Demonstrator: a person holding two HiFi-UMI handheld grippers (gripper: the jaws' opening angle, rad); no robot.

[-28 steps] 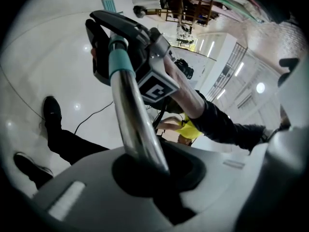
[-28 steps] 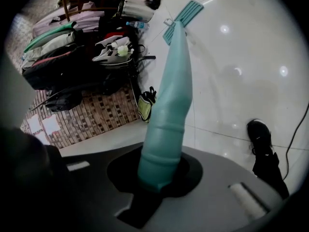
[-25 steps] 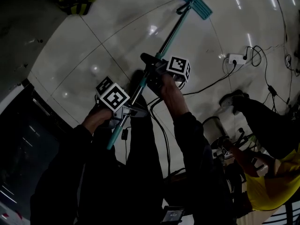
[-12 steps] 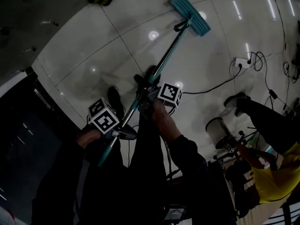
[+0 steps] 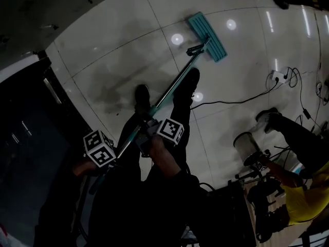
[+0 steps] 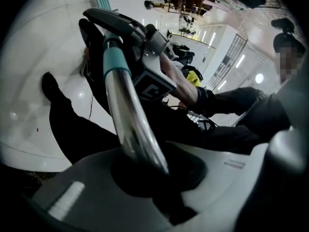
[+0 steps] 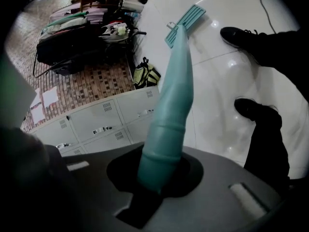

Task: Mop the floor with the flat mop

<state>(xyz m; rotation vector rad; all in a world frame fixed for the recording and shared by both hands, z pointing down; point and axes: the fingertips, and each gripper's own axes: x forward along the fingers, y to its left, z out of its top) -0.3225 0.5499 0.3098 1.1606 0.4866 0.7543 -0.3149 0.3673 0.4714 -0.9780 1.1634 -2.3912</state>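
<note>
Floor of glossy white tiles [image 5: 113, 50] fills the upper half of the head view. The long-handled flat mop [image 5: 177, 84] runs across it on a slant from lower left to upper right. Its teal rectangular head [image 5: 206, 29] lies flat on the tiles right of top centre, beyond the person's two black shoes [image 5: 141, 95] (the pole passes between them).

The left tool [image 5: 114, 157] sits at the lower end of the pole, left of centre. In the left gripper view its jaws are closed around the silver metal stretch of the pole [image 6: 130, 124], below a teal collar [image 6: 115, 64]. The right tool [image 5: 146, 135] grips higher along the pole, near the middle of the frame. The right gripper view shows its jaws clamped on the teal grip sleeve [image 7: 169, 115], with the mop head small at top centre.

A black cable [image 5: 231, 102] trails over the tiles right of the pole towards a white power strip [image 5: 280, 76] near the right edge. Another person in a yellow top [image 5: 303, 202] is at the lower right corner. Pale grey lockers [image 7: 96, 122] stand at the left of the right gripper view, with a yellow-green bag [image 7: 147, 75] on the floor just beside them.
</note>
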